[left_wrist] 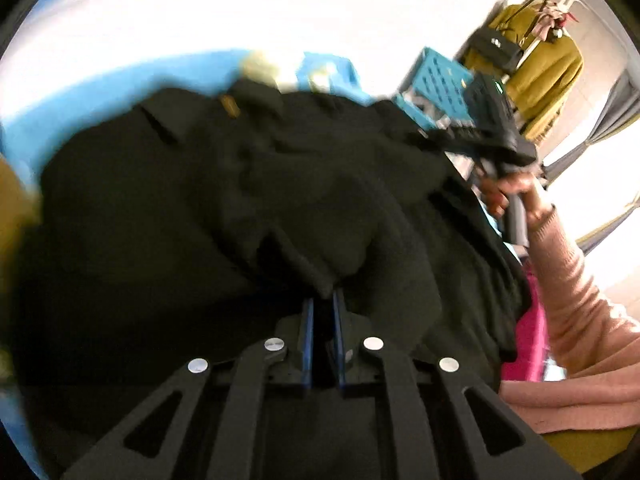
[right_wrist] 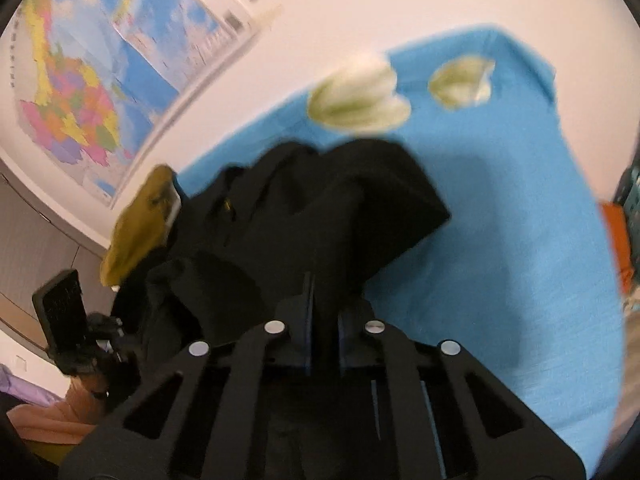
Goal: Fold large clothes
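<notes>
A large black garment (left_wrist: pixel 224 200) lies rumpled on a bed with a blue sheet (right_wrist: pixel 500 240) printed with pale flowers. In the left wrist view my left gripper (left_wrist: pixel 323 298) is shut on a thick fold of the black garment, which bunches up right at the blue pads. In the right wrist view my right gripper (right_wrist: pixel 324 300) is shut on another edge of the black garment (right_wrist: pixel 320 208), and the cloth rises in a peak from between its fingers. A hand (left_wrist: pixel 516 196) in a pink sleeve holds the right gripper's handle at the garment's right edge.
A blue plastic crate (left_wrist: pixel 444 84) stands past the garment on the right. An olive coat (left_wrist: pixel 540 80) and a black bag (left_wrist: pixel 496 48) hang on a rack behind it. An olive cloth (right_wrist: pixel 136 224) lies at the bed's left edge. A map (right_wrist: pixel 80 92) covers the wall.
</notes>
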